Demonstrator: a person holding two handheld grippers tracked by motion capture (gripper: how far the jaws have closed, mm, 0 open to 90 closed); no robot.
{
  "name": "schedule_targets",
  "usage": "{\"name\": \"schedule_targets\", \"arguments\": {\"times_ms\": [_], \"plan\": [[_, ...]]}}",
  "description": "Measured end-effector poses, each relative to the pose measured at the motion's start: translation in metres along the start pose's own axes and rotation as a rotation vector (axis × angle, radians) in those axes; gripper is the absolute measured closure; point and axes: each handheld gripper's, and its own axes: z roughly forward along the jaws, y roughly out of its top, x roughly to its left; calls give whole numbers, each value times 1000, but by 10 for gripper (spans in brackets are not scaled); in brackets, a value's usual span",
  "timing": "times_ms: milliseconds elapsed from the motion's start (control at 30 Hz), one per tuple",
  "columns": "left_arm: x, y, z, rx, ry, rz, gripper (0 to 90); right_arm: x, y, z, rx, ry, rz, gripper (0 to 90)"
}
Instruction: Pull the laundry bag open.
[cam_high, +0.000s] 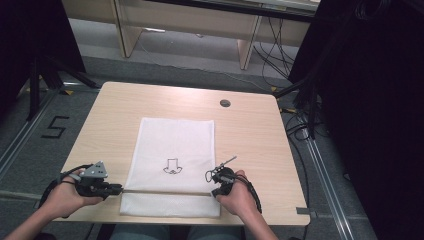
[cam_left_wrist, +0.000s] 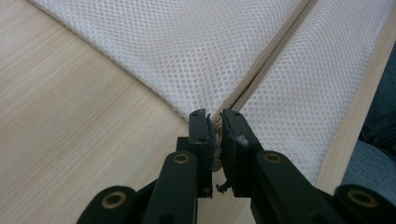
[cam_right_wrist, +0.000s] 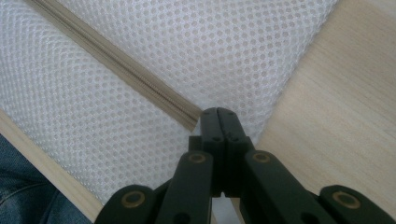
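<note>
Grippers (cam_high: 119, 189) (cam_high: 214, 192) at zipper (cam_high: 165, 192) ends, mesh bag (cam_high: 172, 145) between.

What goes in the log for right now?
left tool: shut on zipper end | right tool: shut on mesh bag | table: bag flat

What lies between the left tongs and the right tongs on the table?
In the high view, the beige zipper of the white mesh bag runs straight from the left tongs to the right tongs; each pinches one end.
</note>
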Motion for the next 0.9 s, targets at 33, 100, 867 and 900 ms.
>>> {"name": "schedule_targets", "arguments": {"times_ms": [33,100,867,900], "plan": [[0,0,0,-1,2,-3,825,0,0,0,1,0,1,900],[0,0,1,-10,-1,-13,825,0,0,0,1,0,1,900],[2,4,3,-85,33,23,519,1,-4,-4,-38,55,-3,717],[1,5,4,-124,25,0,497,3,-4,-4,-39,49,2,694]]}}
